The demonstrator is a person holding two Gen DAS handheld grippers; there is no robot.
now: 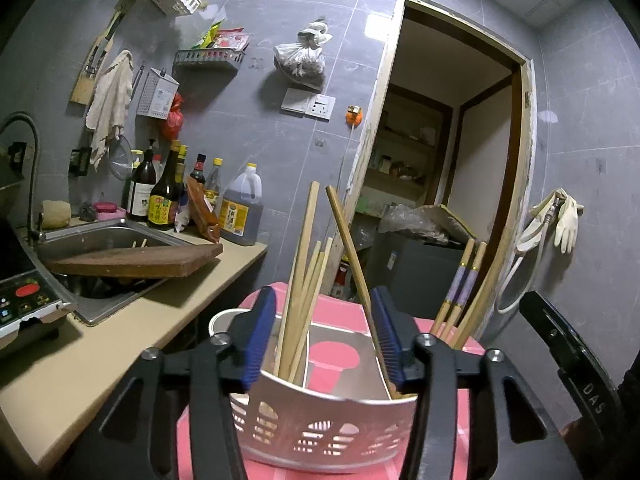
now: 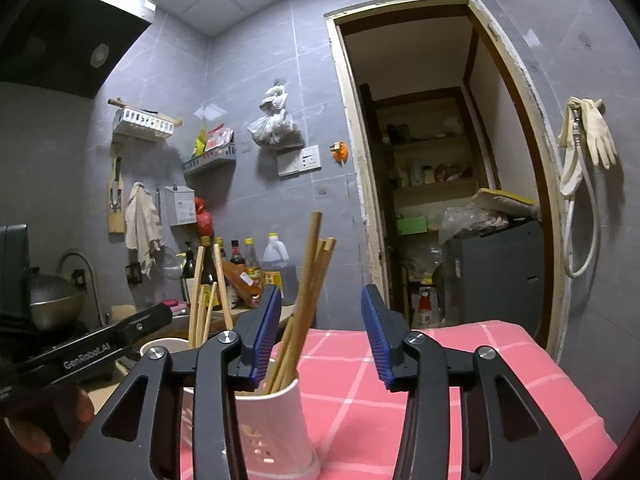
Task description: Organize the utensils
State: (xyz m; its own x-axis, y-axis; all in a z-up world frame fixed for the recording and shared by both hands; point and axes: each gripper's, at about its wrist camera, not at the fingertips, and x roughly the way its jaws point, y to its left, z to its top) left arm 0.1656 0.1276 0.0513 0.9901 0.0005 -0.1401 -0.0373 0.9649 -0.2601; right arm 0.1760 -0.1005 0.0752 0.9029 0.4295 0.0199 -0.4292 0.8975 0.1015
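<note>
- left gripper (image 1: 324, 336) spread partway, blue pads either side of wooden chopsticks (image 1: 304, 280) in perforated silver metal holder (image 1: 320, 432), pinching nothing
- right gripper (image 2: 320, 338) spread, empty, beside holder

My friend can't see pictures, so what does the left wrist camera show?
The open left gripper has its blue-padded fingers around a metal utensil holder full of wooden chopsticks, standing on a pink checked cloth. Behind are a sink, sauce bottles and a doorway.
</note>
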